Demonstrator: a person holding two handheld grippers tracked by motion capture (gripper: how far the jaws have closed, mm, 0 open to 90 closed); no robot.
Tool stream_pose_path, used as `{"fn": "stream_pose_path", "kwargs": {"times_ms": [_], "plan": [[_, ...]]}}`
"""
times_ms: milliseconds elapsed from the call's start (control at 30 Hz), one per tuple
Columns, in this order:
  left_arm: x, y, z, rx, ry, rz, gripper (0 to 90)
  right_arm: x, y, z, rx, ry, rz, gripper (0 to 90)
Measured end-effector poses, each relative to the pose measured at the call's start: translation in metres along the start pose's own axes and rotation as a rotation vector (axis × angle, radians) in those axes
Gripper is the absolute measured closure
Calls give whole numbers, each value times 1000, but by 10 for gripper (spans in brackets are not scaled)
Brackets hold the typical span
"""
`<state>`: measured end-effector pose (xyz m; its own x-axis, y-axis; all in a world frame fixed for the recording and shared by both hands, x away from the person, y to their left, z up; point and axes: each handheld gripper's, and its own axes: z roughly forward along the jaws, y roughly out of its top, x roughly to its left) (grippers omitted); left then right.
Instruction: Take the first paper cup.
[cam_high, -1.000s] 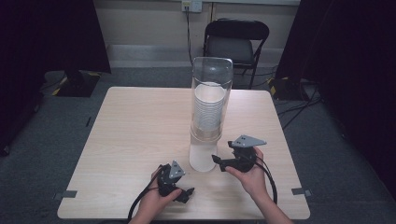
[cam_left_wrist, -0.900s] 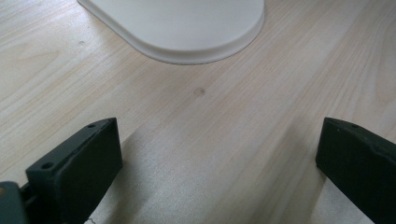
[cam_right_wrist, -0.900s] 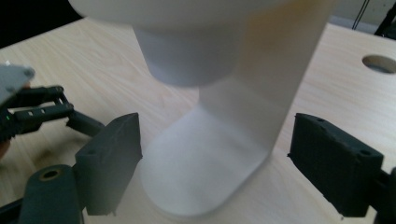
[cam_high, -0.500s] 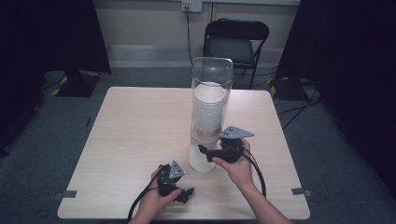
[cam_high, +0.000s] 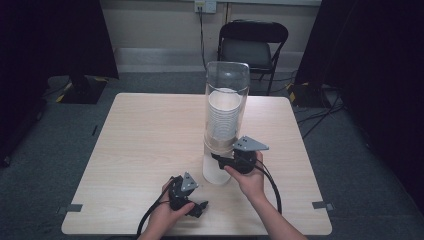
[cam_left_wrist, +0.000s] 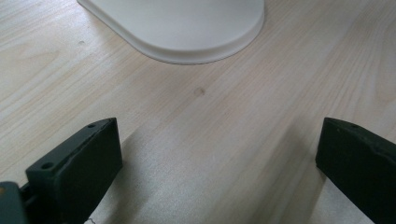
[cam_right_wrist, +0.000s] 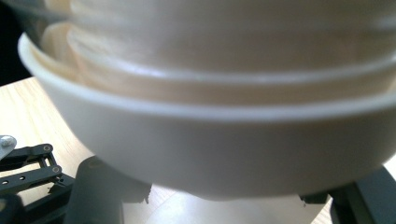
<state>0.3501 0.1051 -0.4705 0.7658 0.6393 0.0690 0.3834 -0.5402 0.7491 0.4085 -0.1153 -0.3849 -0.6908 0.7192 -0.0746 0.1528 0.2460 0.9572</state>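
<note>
A clear tube (cam_high: 227, 80) stands upright on a white base (cam_high: 216, 174) near the table's front middle and holds a stack of white paper cups (cam_high: 223, 117). My right gripper (cam_high: 219, 159) reaches in from the right to where the tube meets the base. Its jaws have just been closing, and in the right gripper view they sit on either side of the narrow lower part of the lowest cup (cam_right_wrist: 219, 154), with my right gripper (cam_right_wrist: 224, 207) shut on it. My left gripper (cam_high: 199, 207) rests on the table left of the base, open (cam_left_wrist: 219, 163), with nothing between its jaws. The white base (cam_left_wrist: 187, 23) lies just ahead of it.
The light wooden table (cam_high: 140, 135) has bare room to the left and behind the tube. A black folding chair (cam_high: 252, 42) stands beyond the far edge. Cables (cam_high: 320, 117) run over the grey carpet at the right.
My right gripper has moved left to the foot of the tube and its jaws have closed around the lowest cup. The left gripper has stayed where it was.
</note>
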Motion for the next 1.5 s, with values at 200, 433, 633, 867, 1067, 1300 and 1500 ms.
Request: {"fn": "stream_pose_path", "kwargs": {"times_ms": [200, 433, 633, 867, 1067, 1300, 1500], "plan": [[0, 0, 0, -2, 0, 0, 0, -1, -3, 1, -14, 13, 1, 358], [0, 0, 1, -19, -8, -5, 0, -1, -11, 6, 58, 24, 1, 373], [-1, 0, 1, -9, -3, -12, 0, -2, -70, 12, 216, 35, 13, 369], [0, 0, 0, -1, -2, -1, 0, -8, -66, 5, 280, 76, -24, 364], [-1, 0, 1, -10, -4, -13, 0, -9, -69, -7, 309, 92, -54, 362], [0, 0, 0, -2, -2, -3, 0, -13, -74, -22, 313, 90, -45, 359], [0, 0, 0, 0, 0, 1, 0, -17, -80, -33, 298, 89, -22, 357]]}}
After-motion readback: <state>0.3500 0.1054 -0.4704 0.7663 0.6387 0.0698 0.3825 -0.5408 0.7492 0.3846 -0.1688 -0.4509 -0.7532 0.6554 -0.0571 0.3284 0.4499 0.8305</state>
